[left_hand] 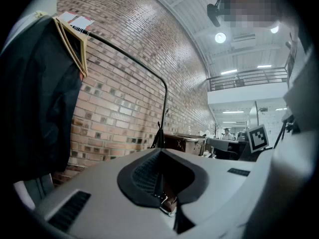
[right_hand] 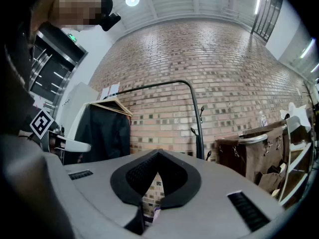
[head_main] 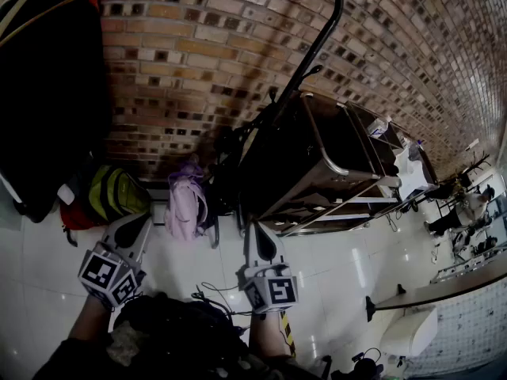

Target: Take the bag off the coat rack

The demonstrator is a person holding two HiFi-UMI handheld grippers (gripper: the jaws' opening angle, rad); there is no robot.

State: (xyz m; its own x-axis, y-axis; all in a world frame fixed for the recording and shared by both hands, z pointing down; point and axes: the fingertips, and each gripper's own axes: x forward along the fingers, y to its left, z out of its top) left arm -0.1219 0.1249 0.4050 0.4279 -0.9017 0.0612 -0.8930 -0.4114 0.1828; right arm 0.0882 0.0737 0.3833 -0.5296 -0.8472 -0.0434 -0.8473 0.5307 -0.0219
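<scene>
A small lavender bag (head_main: 185, 204) hangs low by the foot of the black coat rack (head_main: 305, 62); whether it rests on the floor I cannot tell. The rack's bent pole also shows in the left gripper view (left_hand: 165, 96) and the right gripper view (right_hand: 197, 118). My left gripper (head_main: 135, 228) is held just left of the bag and below it, jaws shut and empty (left_hand: 160, 152). My right gripper (head_main: 262, 242) sits right of the bag, jaws also shut with nothing between them (right_hand: 158, 153). A sliver of the lavender bag (right_hand: 155, 212) peeks through the gap under the right jaws.
A green and yellow backpack (head_main: 116, 192) and a red bag (head_main: 73, 214) lie against the brick wall (head_main: 182, 62). A black garment (head_main: 47, 93) hangs on a wooden hanger at left. A brown metal-framed cart (head_main: 317, 161) stands right of the rack. Cables (head_main: 207, 298) trail on the white floor.
</scene>
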